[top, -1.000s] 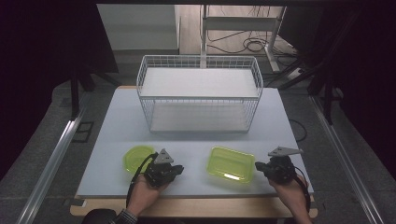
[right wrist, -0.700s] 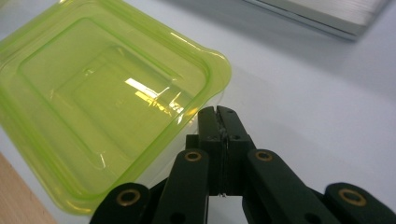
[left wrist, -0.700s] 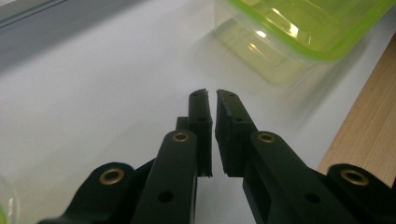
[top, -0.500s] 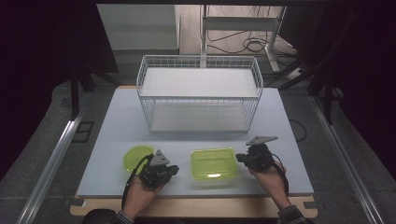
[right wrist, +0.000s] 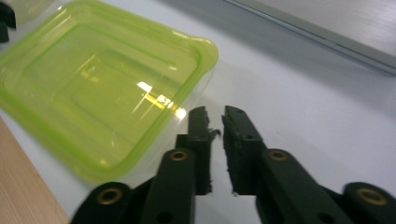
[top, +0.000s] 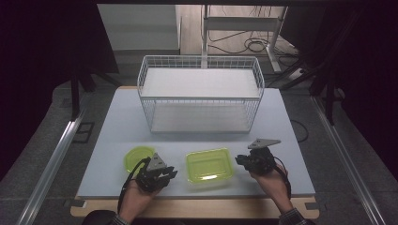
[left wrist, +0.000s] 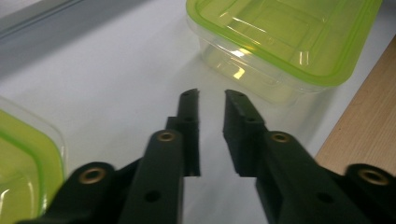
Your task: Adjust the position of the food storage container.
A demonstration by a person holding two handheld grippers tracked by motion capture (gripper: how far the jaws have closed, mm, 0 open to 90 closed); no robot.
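Note:
A rectangular yellow-green lidded container (top: pixel 210 165) sits near the table's front edge, between both hands. My right gripper (top: pixel 239 161) is just to its right. In the right gripper view the right gripper (right wrist: pixel 215 112) shows a narrow gap with nothing in it, beside the container (right wrist: pixel 102 88); its jaws have just been opening. My left gripper (top: pixel 171 172) points at the container from the left. Its jaws (left wrist: pixel 211 94) have also just been opening, empty, short of the container (left wrist: pixel 285 37). A second yellow-green container (top: pixel 138 158) lies behind the left hand.
A white wire basket (top: pixel 199 93) stands at the back middle of the pale table (top: pixel 117 126). A wooden strip (top: pixel 197 206) runs along the front edge. Dark floor and metal rails flank the table.
The right gripper has moved left and the rectangular container has shifted left with it, toward the table's middle. The left hand has stayed about where it was.

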